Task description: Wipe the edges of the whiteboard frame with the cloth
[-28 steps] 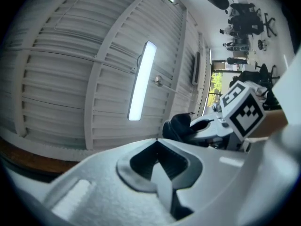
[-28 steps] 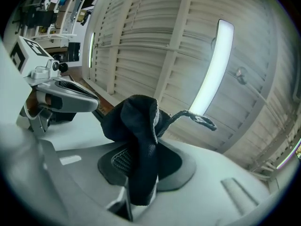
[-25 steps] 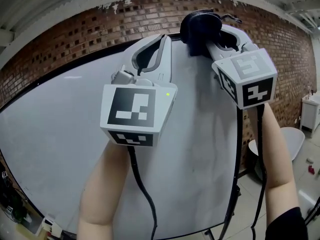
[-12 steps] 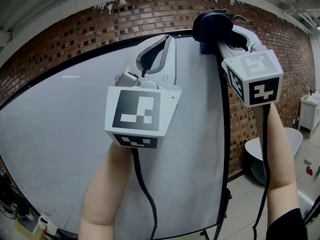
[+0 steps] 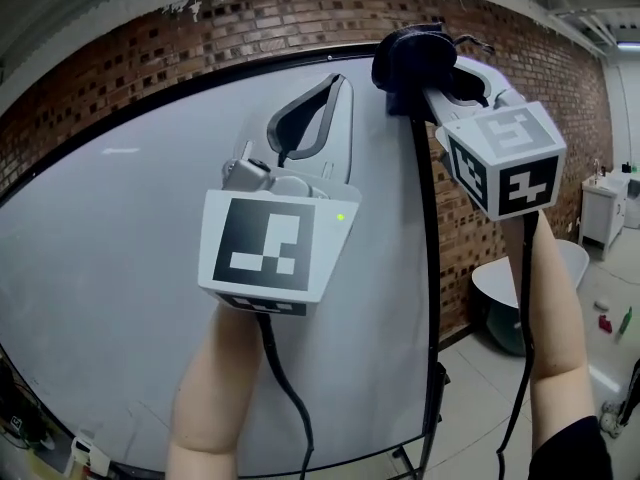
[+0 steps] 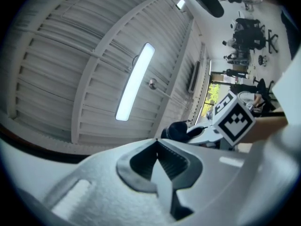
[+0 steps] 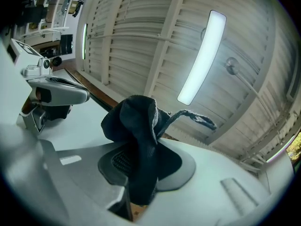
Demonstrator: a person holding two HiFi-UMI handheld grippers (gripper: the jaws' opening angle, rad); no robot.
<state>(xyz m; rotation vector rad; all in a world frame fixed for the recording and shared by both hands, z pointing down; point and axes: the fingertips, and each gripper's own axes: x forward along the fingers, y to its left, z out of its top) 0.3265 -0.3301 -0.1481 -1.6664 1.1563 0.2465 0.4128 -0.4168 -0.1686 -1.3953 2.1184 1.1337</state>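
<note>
Two edges of the black whiteboard frame show in the head view. The top edge runs away to the left, above and beyond the left tongs, and the right edge drops straight down below the right tongs. The whiteboard itself stands upright against a brick wall, and its long axis looks to lie sideways, since it seems wider than it is tall. The right tongs are clamped on the dark cloth and raised to the frame's upper right corner, where the cloth sits on or just at the corner; actual contact cannot be confirmed. The left tongs are closed on nothing, tips together, pointing upward in front of the white surface, beside and a little lower than the right tongs. No edge looks cleaner or dirtier than another, so how much wiping is done cannot be read; judging from the cloth's place, the work is at the corner, with the whole right edge below likely left to do. The cloth is bunched, its long axis following the jaws and pointing up past their tips, with a loose strand trailing off to the side.
</note>
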